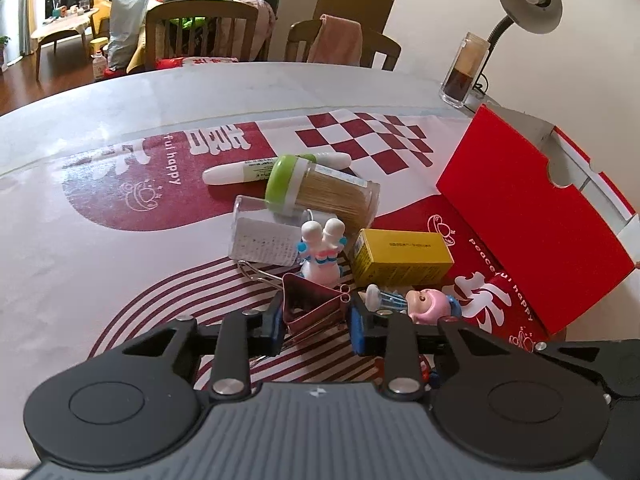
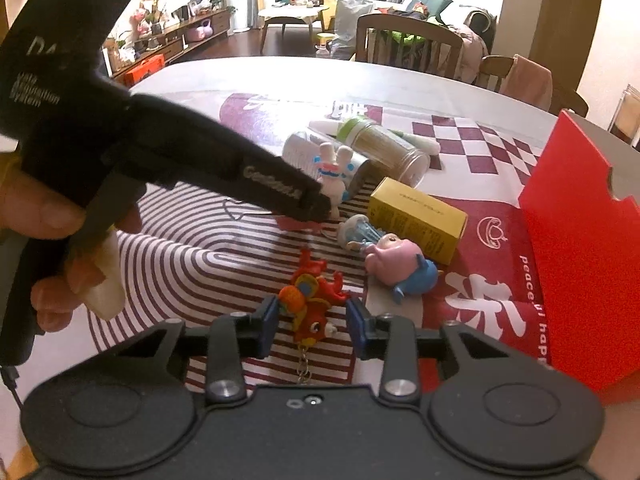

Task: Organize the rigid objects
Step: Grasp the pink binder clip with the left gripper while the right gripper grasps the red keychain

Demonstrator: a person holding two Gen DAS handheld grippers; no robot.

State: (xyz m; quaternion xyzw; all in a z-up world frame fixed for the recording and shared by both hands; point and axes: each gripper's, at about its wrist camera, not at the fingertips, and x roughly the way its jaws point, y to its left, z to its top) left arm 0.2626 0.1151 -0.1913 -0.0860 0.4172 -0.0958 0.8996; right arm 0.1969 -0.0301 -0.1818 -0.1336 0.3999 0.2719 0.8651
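My left gripper (image 1: 314, 322) is open, its blue pads on either side of a pink metal binder clip (image 1: 314, 308) lying on the mat. Beyond it stand a white rabbit figure (image 1: 322, 254), a yellow box (image 1: 400, 258), a pink-headed doll (image 1: 428, 304), a toothpick jar with green lid (image 1: 320, 190), a clear case (image 1: 264, 234) and a white marker (image 1: 256, 170). My right gripper (image 2: 310, 322) is open around a red-orange fish keychain (image 2: 310, 308). The left gripper's black body (image 2: 168, 152) crosses the right wrist view.
An open red box (image 1: 532, 216) stands at the right, also in the right wrist view (image 2: 580, 248). A glass tumbler (image 1: 464, 70) and a desk lamp (image 1: 528, 0) stand at the far right. Chairs (image 1: 200, 32) line the table's far edge.
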